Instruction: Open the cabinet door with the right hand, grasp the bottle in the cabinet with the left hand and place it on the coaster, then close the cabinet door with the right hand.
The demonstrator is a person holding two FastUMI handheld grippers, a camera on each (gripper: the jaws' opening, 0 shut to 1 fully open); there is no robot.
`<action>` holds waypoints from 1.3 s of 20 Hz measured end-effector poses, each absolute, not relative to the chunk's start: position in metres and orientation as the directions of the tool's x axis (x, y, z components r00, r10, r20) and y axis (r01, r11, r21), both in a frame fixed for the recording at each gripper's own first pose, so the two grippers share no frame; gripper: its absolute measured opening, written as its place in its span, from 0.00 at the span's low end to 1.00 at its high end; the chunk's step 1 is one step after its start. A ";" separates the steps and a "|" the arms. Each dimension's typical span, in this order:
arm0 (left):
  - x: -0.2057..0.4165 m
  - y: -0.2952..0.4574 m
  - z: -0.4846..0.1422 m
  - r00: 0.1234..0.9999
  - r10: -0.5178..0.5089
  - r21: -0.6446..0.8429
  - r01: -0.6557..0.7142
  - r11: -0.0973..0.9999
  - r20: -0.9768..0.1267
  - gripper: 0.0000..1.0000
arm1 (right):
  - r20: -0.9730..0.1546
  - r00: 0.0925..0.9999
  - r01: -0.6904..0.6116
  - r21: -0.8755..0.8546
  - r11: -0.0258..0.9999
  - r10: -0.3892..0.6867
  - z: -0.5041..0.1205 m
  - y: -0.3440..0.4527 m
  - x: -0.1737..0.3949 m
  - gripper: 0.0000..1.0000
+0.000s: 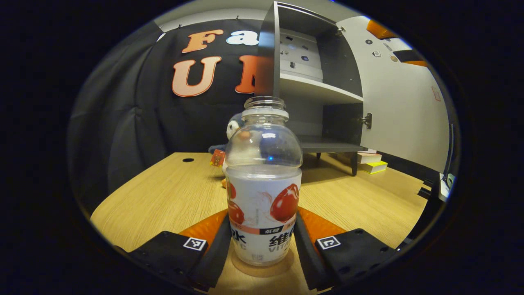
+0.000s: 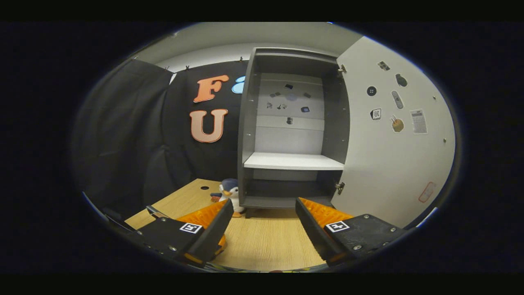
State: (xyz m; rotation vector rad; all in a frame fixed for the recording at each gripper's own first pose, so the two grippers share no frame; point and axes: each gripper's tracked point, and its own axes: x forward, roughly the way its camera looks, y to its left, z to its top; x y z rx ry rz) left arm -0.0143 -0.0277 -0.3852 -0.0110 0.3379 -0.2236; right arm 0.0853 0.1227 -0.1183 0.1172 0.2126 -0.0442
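Observation:
A clear bottle (image 1: 264, 184) with a white label showing red fruit and no cap stands upright on a round tan coaster (image 1: 282, 268) on the wooden table. My left gripper (image 1: 262, 216) is shut on it, both fingers pressed against the label's sides. Behind it is the grey cabinet (image 1: 315, 88), its white door (image 1: 403, 110) swung wide to the right. In the right gripper view the cabinet (image 2: 292, 162) faces me with bare shelves and the door (image 2: 393, 155) open at the right. My right gripper (image 2: 264, 203) hovers open above the table in front of the cabinet, holding nothing.
A penguin plush (image 2: 228, 190) sits by the cabinet's left foot; in the left gripper view the plush (image 1: 234, 125) is partly hidden behind the bottle. Stacked books (image 1: 372, 162) lie under the door. The table (image 1: 163, 192) has a cable hole at its far left.

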 end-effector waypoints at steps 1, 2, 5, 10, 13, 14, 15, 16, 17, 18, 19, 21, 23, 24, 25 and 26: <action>-0.015 -0.027 -0.384 0.921 -0.215 -0.052 0.210 0.976 -0.324 0.83 | -0.216 0.976 0.060 0.113 0.992 -0.034 -0.119 0.122 0.084 0.94; -0.014 -0.028 -0.383 0.922 -0.214 -0.049 0.209 0.977 -0.321 0.83 | -0.216 0.976 0.066 0.110 0.992 -0.041 -0.118 0.119 0.083 0.94; -0.015 -0.031 -0.384 0.918 -0.218 -0.020 0.224 0.974 -0.332 0.83 | -0.223 0.974 0.073 0.114 0.991 -0.046 -0.121 0.117 0.080 0.94; -0.023 -0.030 -0.387 0.914 -0.208 0.001 0.222 0.975 -0.350 0.83 | -0.226 0.973 0.083 0.128 0.988 -0.052 -0.124 0.111 0.077 0.94; -0.025 -0.027 -0.386 0.908 -0.204 -0.015 0.213 0.977 -0.367 0.85 | -0.234 0.971 0.087 0.156 0.984 -0.049 -0.127 0.109 0.075 0.94; -0.024 -0.027 -0.390 0.901 -0.201 -0.021 0.209 0.978 -0.383 0.86 | -0.235 0.971 0.090 0.171 0.981 -0.048 -0.127 0.108 0.075 0.94; -0.024 -0.025 -0.391 0.899 -0.195 -0.022 0.202 0.979 -0.392 0.87 | -0.235 0.971 0.093 0.186 0.978 -0.047 -0.129 0.107 0.077 0.94; -0.023 -0.024 -0.391 0.898 -0.196 -0.021 0.205 0.979 -0.394 0.87 | -0.232 0.971 0.099 0.198 0.975 -0.051 -0.126 0.105 0.074 0.94; -0.023 -0.025 -0.391 0.898 -0.197 -0.015 0.208 0.978 -0.393 0.92 | -0.229 0.972 0.103 0.206 0.973 -0.054 -0.125 0.103 0.074 0.94; -0.020 -0.025 -0.386 0.900 -0.199 -0.008 0.213 0.977 -0.388 0.94 | -0.228 0.972 0.106 0.209 0.972 -0.057 -0.125 0.101 0.073 0.94; -0.017 -0.025 -0.381 0.901 -0.202 0.000 0.218 0.976 -0.384 0.96 | -0.227 0.972 0.109 0.207 0.972 -0.061 -0.124 0.099 0.072 0.94; -0.013 -0.028 -0.373 0.907 -0.201 0.022 0.225 0.974 -0.369 0.96 | -0.221 0.973 0.109 0.196 0.974 -0.065 -0.121 0.096 0.070 0.91; -0.009 -0.028 -0.364 0.913 -0.201 0.041 0.230 0.972 -0.354 0.96 | -0.207 0.976 0.103 0.182 0.978 -0.064 -0.117 0.095 0.068 0.94; -0.007 -0.029 -0.357 0.916 -0.203 0.048 0.233 0.971 -0.346 0.96 | -0.198 0.978 0.097 0.174 0.980 -0.062 -0.114 0.095 0.067 0.94; -0.004 -0.032 -0.348 0.920 -0.205 0.056 0.236 0.970 -0.333 0.95 | -0.189 0.980 0.092 0.164 0.982 -0.061 -0.110 0.094 0.066 0.94; 0.000 -0.032 -0.337 0.928 -0.203 0.069 0.235 0.969 -0.312 0.96 | -0.178 0.982 0.092 0.153 0.984 -0.064 -0.107 0.092 0.064 0.94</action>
